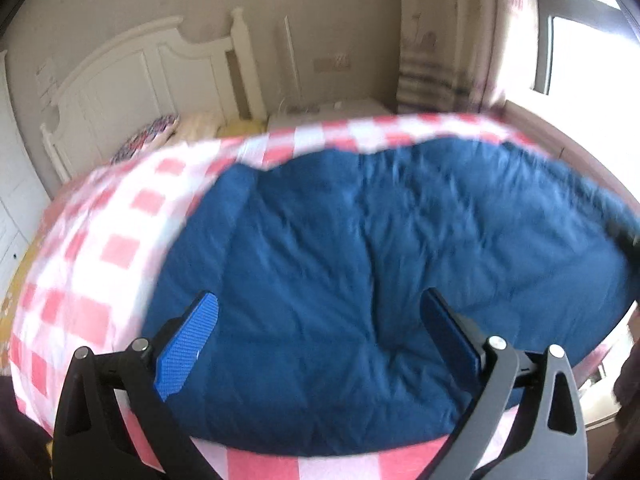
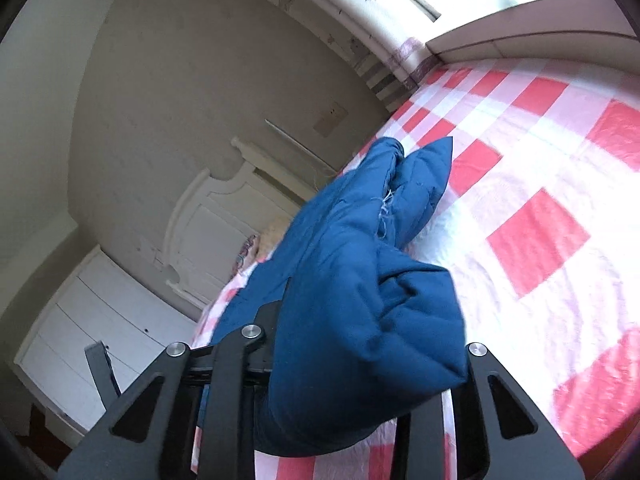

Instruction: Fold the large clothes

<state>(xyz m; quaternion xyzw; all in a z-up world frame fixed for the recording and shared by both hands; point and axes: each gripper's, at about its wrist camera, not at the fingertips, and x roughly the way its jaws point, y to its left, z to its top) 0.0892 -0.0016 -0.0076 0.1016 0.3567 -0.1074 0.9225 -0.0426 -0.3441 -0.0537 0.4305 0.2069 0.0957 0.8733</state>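
A large blue padded garment [image 1: 380, 264] lies spread on a bed with a red-and-white checked sheet [image 1: 104, 248]. My left gripper [image 1: 320, 332] hovers over its near part, open and empty, its blue fingertips [image 1: 188, 344] wide apart. In the right wrist view the same blue garment [image 2: 360, 300] is bunched and lifted in front of the camera. My right gripper [image 2: 360, 368] is shut on a thick fold of it; the fingertips are hidden by the cloth. The checked sheet [image 2: 540, 220] lies beneath.
A white headboard [image 1: 132, 76] stands at the far end of the bed, with a pillow [image 1: 148, 136] below it. A curtain [image 1: 436, 48] and window [image 1: 580, 40] are at the right. A white wardrobe [image 2: 88, 340] stands beyond the bed.
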